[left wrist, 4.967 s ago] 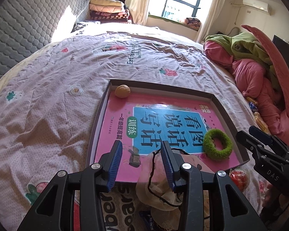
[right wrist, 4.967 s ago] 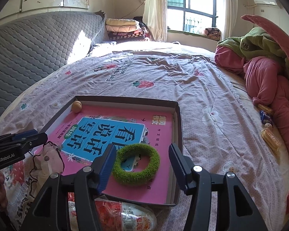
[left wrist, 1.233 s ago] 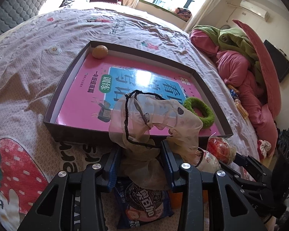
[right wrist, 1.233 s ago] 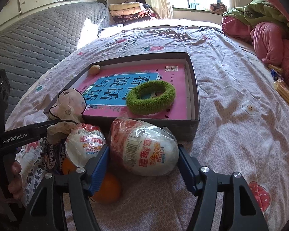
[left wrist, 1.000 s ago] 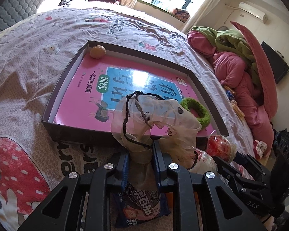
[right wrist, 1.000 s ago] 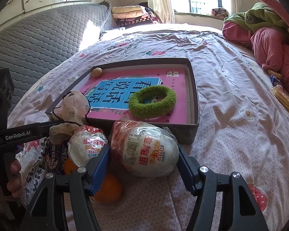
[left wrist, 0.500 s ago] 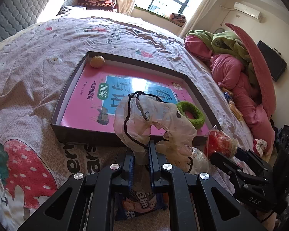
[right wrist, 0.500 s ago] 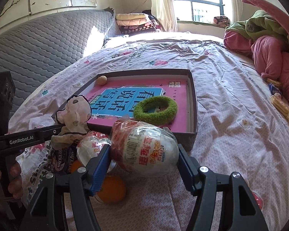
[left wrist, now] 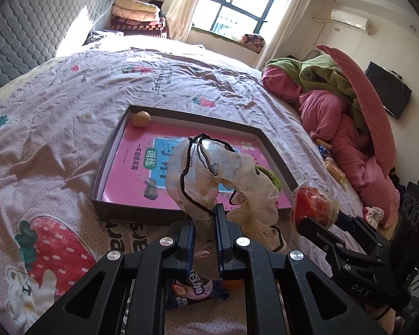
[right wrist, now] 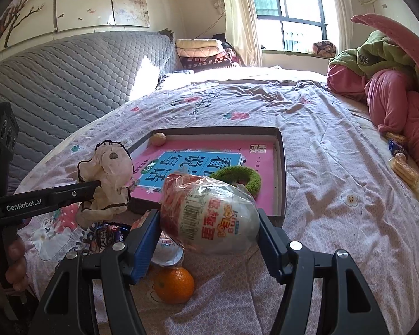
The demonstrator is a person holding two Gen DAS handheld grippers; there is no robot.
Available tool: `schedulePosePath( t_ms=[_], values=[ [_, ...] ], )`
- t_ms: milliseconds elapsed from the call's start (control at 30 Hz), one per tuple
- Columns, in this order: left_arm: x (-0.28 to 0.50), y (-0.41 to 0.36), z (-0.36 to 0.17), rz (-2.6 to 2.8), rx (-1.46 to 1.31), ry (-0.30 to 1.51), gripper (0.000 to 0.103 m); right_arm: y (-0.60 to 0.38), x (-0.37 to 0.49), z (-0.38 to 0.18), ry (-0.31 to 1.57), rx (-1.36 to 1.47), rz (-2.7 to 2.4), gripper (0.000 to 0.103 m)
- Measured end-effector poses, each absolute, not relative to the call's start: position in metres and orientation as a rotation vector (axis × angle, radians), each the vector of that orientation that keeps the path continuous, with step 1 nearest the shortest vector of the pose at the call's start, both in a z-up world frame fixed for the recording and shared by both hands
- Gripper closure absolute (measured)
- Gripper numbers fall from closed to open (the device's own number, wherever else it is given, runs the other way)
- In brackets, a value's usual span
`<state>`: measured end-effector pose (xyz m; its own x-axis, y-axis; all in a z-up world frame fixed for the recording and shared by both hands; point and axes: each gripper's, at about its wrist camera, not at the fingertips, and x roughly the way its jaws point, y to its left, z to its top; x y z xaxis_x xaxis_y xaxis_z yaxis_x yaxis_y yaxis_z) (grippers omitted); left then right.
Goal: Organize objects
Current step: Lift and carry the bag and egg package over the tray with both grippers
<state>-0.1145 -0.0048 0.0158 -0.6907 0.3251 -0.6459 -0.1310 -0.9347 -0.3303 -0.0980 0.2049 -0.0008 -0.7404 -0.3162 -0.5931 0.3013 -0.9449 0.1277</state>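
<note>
1. Left wrist view:
   - The sheer drawstring pouch (left wrist: 220,178), edged with a black cord, is pinched at its lower end by the left gripper (left wrist: 204,231), whose blue pads are pressed together on the fabric. The pouch stands bunched above the near wall of the shallow box (left wrist: 111,150).
   - The box sits on the bedspread (left wrist: 56,128) and holds a pink book (left wrist: 131,173), a small tan ball (left wrist: 141,119) in its far left corner and a green fuzzy ring (left wrist: 272,180), mostly hidden behind the pouch.
   - A dark snack packet (left wrist: 195,287) lies on the bed under the gripper.
   - To the right, the right gripper's black finger (left wrist: 321,231) shows with a red wrapped thing at its tip.

2. Right wrist view:
   - The right gripper (right wrist: 208,240) has its jaws clamped on a large wrapped toy egg (right wrist: 212,217), held clear of the bedspread in front of the box's near wall.
   - Below it lie an orange (right wrist: 174,284) and a smaller wrapped egg (right wrist: 166,249).
   - At left, the left gripper holds the pouch up beside the box's near left corner; a hand (right wrist: 12,265) grips its handle.
</note>
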Motion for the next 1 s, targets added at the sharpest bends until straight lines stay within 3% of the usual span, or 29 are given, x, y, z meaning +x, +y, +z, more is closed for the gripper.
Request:
schedulePosePath(
  t_ms=[1000],
  values=[
    [-0.092,-0.002,0.057,2.775,-0.925,-0.29,0.091,0.209,-0.081,0.035,-0.02,0.684,-2.744,0.037]
  ],
)
